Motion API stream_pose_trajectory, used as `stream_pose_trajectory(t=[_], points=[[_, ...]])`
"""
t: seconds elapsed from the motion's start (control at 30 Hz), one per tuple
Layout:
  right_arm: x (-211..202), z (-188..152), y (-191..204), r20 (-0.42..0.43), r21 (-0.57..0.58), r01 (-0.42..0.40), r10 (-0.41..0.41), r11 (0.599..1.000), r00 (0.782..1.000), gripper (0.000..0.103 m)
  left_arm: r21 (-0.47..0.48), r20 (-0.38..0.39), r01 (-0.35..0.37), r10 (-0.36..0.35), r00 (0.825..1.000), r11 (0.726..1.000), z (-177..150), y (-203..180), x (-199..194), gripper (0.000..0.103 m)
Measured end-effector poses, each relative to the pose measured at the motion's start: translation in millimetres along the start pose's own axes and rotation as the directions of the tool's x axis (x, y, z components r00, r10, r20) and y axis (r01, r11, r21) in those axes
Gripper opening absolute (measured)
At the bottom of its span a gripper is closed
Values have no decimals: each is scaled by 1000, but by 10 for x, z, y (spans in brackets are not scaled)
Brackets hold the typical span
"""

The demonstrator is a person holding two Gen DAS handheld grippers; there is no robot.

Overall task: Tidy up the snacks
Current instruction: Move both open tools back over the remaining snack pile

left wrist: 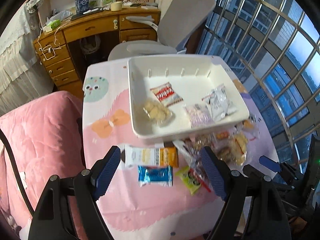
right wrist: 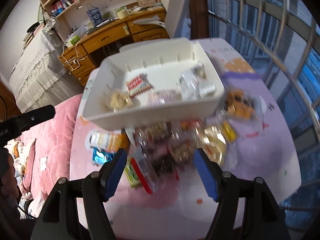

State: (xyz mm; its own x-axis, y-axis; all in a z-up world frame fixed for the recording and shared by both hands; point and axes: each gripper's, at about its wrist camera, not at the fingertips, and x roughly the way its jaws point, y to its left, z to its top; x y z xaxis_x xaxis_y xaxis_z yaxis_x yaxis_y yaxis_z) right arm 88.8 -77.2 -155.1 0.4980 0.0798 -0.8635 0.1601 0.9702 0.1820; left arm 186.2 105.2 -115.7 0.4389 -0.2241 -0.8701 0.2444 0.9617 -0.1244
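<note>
Left claw (left wrist: pixel 161 173) spread wide, nothing between the pads, hanging over the near snacks. Between its fingers on the bench (left wrist: pixel 140 206): blue wrapper (left wrist: pixel 155 175), just beyond it a white-and-orange packet (left wrist: pixel 152 156), to the right a green packet (left wrist: pixel 189 179) half under the right finger's line.

Right claw (right wrist: pixel 160 172) also spread and empty, jaws apart over the loose pile (right wrist: pixel 180 146) of clear-wrapped snacks. That view is motion-blurred, so individual items in the pile can't be told apart. Its tip shows at the right edge of the left wrist view, so the two claws are near each other.

Beyond the pile: white bin (left wrist: pixel 138 108), near wall touching or just overlapping the pile's far edge. Inside it: a clear bag of pale biscuits (left wrist: pixel 157 112) near-left, a red-and-white packet (left wrist: pixel 167 95) behind, a lilac packet (left wrist: pixel 199 116) and a silver-white packet (left wrist: pixel 219 102) to the right. Far: grey chair (left wrist: pixel 180 20), wooden desk (left wrist: pixel 96 28).

Step, as a judgement: reaching for the next loose snack; several are already binned, most are not.

Risks:
- slick overlapping wrappers, so a pinch may catch two or slide off
- both claws close together over one cluster, could collide
- pile tight against the bin wall, a push could shove the bin or knock items off the bench's right edge
</note>
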Motion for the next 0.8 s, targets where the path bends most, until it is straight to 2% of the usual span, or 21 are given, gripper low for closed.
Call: stream_pose_trajectory(t=[0.17,0.37,0.67,0.8], points=[[-7,-196,-169,-11,40,11,-11,999,1000,71,6,-27,2,-1,1000,1000,-228,-76,-8,81],[-19,-223,-374,7,17,38,-38,999,999,71,5,-57,-20,20,998,1000,-282,-285,55,81],[-57,66,-870,8,-123,35,-35,992,999,71,-86,-88,-20,12,996,996,-206,-836,187,81],[-29,235,-1141,-5,-149,10,-11,989,1000,71,-102,-96,-32,22,995,994,-171,-1120,268,81]])
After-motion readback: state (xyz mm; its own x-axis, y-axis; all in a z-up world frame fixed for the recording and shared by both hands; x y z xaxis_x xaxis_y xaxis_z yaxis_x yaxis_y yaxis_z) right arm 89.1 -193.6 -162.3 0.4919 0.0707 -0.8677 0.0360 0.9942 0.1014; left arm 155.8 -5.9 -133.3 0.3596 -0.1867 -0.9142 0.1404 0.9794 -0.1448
